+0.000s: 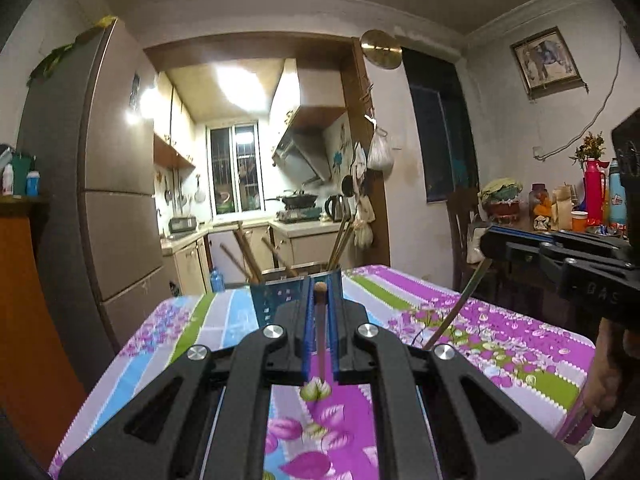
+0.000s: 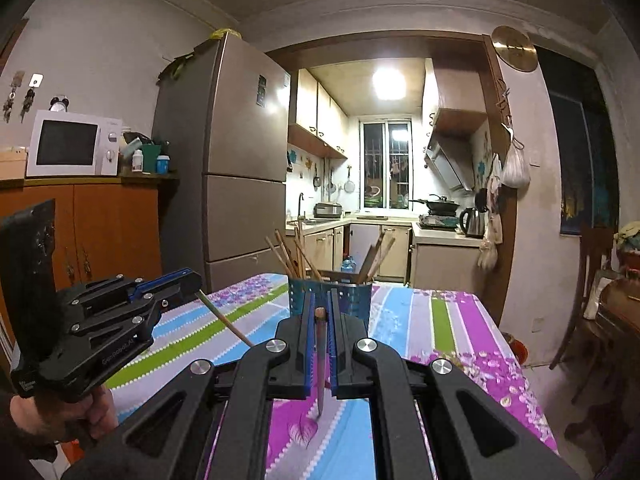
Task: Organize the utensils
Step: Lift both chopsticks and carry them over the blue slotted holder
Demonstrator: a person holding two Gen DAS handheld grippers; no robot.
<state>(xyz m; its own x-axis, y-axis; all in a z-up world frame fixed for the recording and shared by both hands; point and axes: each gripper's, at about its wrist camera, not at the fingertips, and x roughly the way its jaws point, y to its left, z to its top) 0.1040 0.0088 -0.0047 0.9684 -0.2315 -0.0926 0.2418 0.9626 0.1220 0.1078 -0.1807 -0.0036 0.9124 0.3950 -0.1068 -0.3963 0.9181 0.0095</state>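
Observation:
In the left wrist view my left gripper point(image 1: 322, 286) is shut on a wooden chopstick point(image 1: 321, 336), which hangs down between the blue pads above the tablecloth. Just beyond its tips stands the perforated blue-and-metal utensil holder point(image 1: 276, 300), with several chopsticks point(image 1: 248, 256) leaning in it. In the right wrist view my right gripper point(image 2: 320, 302) is shut on another chopstick point(image 2: 320, 360), just in front of the holder point(image 2: 354, 298). Each gripper shows in the other's view: the right gripper point(image 1: 488, 242) with its slanting chopstick point(image 1: 456, 308), the left gripper point(image 2: 194, 282) with its chopstick point(image 2: 226, 318).
The table point(image 2: 440, 320) wears a floral striped cloth in purple, blue and green. A fridge point(image 2: 240, 160) and a wooden cabinet point(image 2: 108, 224) with a microwave point(image 2: 72, 144) stand to the left. A side table with a red thermos point(image 1: 594, 192) and a chair point(image 1: 464, 220) are to the right.

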